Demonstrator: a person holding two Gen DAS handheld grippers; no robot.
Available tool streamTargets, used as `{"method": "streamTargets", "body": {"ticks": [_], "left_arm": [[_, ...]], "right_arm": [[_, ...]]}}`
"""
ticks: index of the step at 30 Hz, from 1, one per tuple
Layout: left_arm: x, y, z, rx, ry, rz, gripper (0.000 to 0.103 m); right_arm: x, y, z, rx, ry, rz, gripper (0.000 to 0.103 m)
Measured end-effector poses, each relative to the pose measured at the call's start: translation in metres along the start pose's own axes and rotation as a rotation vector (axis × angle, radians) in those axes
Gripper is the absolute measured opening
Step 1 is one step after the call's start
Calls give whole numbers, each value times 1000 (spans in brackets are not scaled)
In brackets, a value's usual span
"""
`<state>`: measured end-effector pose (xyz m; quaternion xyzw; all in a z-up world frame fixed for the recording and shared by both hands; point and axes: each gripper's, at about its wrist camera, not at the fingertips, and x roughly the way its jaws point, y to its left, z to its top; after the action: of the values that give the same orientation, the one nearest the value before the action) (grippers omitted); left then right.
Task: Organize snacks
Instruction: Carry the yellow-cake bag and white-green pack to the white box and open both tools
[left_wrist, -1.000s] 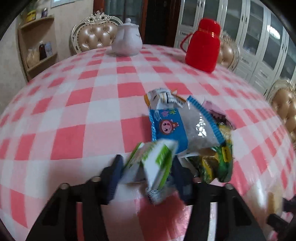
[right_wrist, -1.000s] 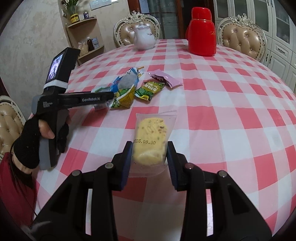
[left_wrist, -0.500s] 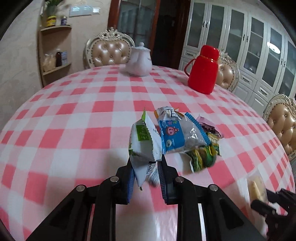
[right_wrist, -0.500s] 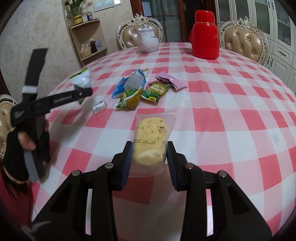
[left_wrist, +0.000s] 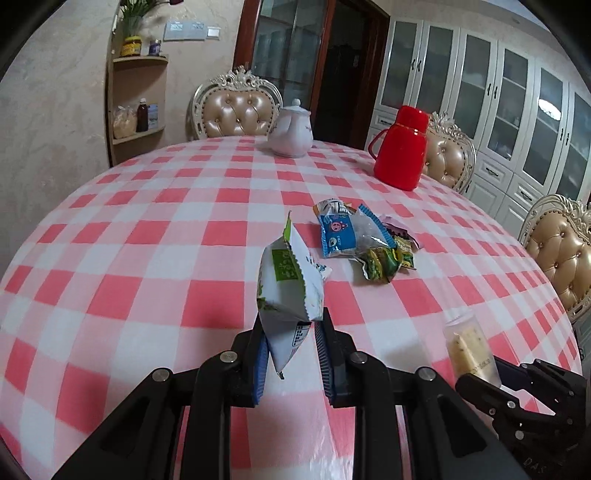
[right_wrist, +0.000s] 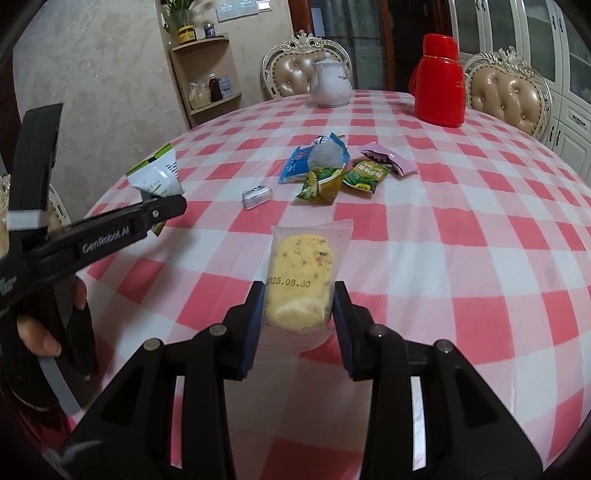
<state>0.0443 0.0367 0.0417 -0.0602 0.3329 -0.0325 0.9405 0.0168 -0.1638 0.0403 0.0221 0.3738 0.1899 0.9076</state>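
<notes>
My left gripper (left_wrist: 291, 345) is shut on a white and green snack packet (left_wrist: 286, 280) and holds it upright above the table; it also shows in the right wrist view (right_wrist: 157, 175). My right gripper (right_wrist: 299, 317) is shut on a clear-wrapped yellow cake (right_wrist: 301, 278), stamped 2025.08.30, above the near table; the cake shows in the left wrist view (left_wrist: 471, 349). A pile of snacks lies mid-table: a blue packet (left_wrist: 341, 234), green and yellow packets (left_wrist: 384, 260), a pink packet (right_wrist: 388, 158). A small silver packet (right_wrist: 256, 195) lies beside the pile.
The round table has a pink and white checked cloth (left_wrist: 147, 236). A white teapot (left_wrist: 291, 129) and a red thermos jug (left_wrist: 400, 149) stand at the far side. Padded chairs (left_wrist: 236, 107) ring the table. A corner shelf (left_wrist: 136, 99) stands left.
My left gripper closed on the white and green packet at the pile, lifted it and drew back toward the near left. The right gripper kept hold of the cake, hardly moving.
</notes>
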Motion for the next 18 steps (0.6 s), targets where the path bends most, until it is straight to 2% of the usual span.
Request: {"method": "streamTargets", "body": {"ticks": [8, 18], "left_arm": [[-30, 8, -23, -32, -32, 11, 25], [-54, 26, -41, -130, -58, -9, 25]], "right_arm": [[-15, 14, -11, 15, -29, 6, 40], [-24, 24, -22, 35, -31, -6, 40]]}}
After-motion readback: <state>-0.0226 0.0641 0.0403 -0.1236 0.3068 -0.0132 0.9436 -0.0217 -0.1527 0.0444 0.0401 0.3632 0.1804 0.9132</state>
